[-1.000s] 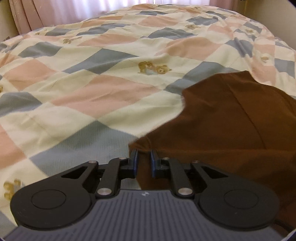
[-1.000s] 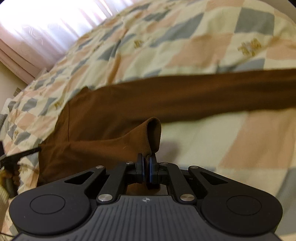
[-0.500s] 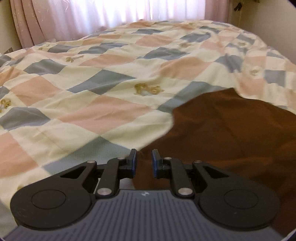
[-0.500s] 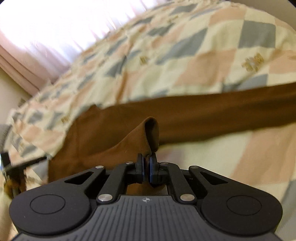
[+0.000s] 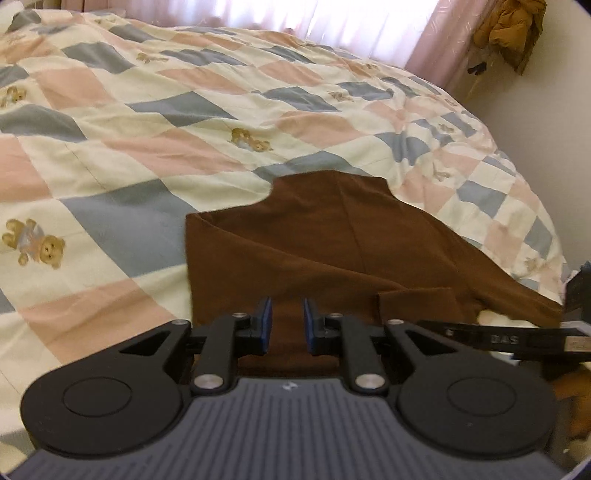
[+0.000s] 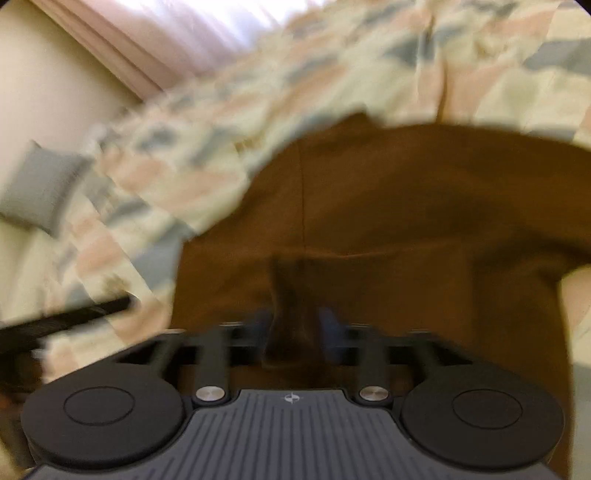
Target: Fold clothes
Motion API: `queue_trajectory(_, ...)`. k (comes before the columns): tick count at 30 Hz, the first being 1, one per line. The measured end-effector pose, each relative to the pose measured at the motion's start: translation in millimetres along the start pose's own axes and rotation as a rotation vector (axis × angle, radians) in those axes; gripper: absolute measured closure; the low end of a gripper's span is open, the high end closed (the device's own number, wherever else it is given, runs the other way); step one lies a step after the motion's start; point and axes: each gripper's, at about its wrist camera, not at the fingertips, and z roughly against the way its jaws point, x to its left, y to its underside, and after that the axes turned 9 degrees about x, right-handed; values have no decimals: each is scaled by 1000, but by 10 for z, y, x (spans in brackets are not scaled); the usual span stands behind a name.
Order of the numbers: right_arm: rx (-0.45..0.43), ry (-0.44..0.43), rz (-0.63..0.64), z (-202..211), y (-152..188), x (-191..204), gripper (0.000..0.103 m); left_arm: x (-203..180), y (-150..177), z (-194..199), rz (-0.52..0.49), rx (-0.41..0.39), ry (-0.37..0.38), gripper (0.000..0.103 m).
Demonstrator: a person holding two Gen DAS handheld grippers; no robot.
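Observation:
A brown long-sleeved garment [image 5: 332, 243] lies on the patchwork quilt [image 5: 147, 147], with a sleeve cuff [image 5: 417, 306] folded over its near part. My left gripper [image 5: 286, 321] is open just above the garment's near edge, holding nothing. The right wrist view is blurred. There my right gripper [image 6: 293, 325] has its jaws apart with a fold of the brown garment [image 6: 406, 206] between them; the cloth no longer looks pinched. The right gripper also shows at the right of the left wrist view [image 5: 517, 336].
The quilt covers the whole bed. Pink curtains [image 5: 424, 33] hang at the far window. A brown jacket [image 5: 506, 29] hangs on the wall at the far right. A grey pillow [image 6: 40, 192] lies at the left in the right wrist view.
My right gripper carried the pinched sleeve across onto the garment's body and its jaws have spread apart. My left gripper has opened wider and shifted over the garment.

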Motion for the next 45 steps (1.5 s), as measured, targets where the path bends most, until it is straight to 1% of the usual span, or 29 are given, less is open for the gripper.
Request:
queue_trajectory(3, -48, -1, -1, 89, 68, -11, 53, -147, 48, -32, -27, 0, 65, 88)
queue_trajectory(4, -69, 13, 11, 138, 92, -32, 54, -202, 63, -51, -36, 0, 86, 88)
queue_trajectory(5, -72, 37, 23, 148, 106, -70, 56, -311, 70, -135, -54, 3, 103, 88)
queue_trajectory(6, -64, 65, 34, 137, 116, -118, 57, -420, 77, -218, -72, 6, 120, 88)
queue_trajectory(7, -41, 87, 31, 91, 121, -191, 57, -529, 85, -302, -89, 8, 137, 89)
queue_trajectory(8, -7, 103, 17, 20, 124, -284, 60, -638, 92, -386, -107, 11, 153, 88)
queue_trajectory(9, 12, 106, -1, -27, 132, -368, 63, -747, 99, -470, -125, 14, 170, 89)
queue_trajectory(10, 11, 95, -18, -25, 147, -429, 69, -856, 106, -553, -142, 16, 187, 88)
queue_trajectory(11, -6, 74, -34, 26, 159, -475, 69, -966, 114, -637, -162, 18, 200, 88)
queue_trajectory(13, -71, 47, -76, 215, 188, -563, 68, -1182, 147, -801, -230, 17, 151, 88)
queue_trajectory(14, -101, 50, -98, 318, 203, -618, 68, -1233, 171, -916, -244, 39, 115, 88)
queue_trajectory(15, -129, 56, -123, 437, 222, -703, 68, -1259, 191, -1053, -242, 80, 69, 88)
queue_trajectory(17, -171, 87, -176, 671, 273, -916, 67, -1284, 235, -1313, -232, 175, -49, 88)
queue_trajectory(19, -207, 144, -234, 950, 324, -1224, 67, -1343, 276, -1352, -252, 194, -130, 84)
queue_trajectory(22, -275, 241, -332, 1470, 423, -1770, 64, -1502, 254, -1169, -255, 169, -169, 85)
queue_trajectory(24, -345, 303, -415, 1879, 525, -2178, 61, -1650, 236, -1033, -267, 142, -199, 84)
queue_trajectory(27, -441, 389, -565, 2361, 705, -2746, 59, -1818, 197, -955, -254, 145, -256, 84)
queue_trajectory(29, -514, 397, -694, 2580, 865, -3122, 54, -1872, 152, -1019, -233, 175, -332, 83)
queue_trajectory(32, -598, 366, -830, 2698, 1065, -3571, 54, -1909, 82, -1171, -214, 218, -435, 83)
queue_trajectory(34, -631, 345, -896, 2719, 1165, -3828, 54, -1935, 32, -1241, -205, 238, -460, 83)
queue_trajectory(36, -652, 304, -962, 2717, 1243, -4084, 55, -1965, 7, -1243, -205, 245, -461, 82)
queue_trajectory(38, -680, 253, -1025, 2703, 1303, -4334, 55, -2026, -31, -1271, -200, 258, -444, 81)
queue_trajectory(43, -684, 190, -1049, 2682, 1258, -4694, 55, -2218, -61, -1271, -203, 261, -409, 79)
queue_trajectory(45, -669, 177, -1071, 2645, 1236, -4791, 55, -2249, -57, -1263, -197, 261, -401, 78)
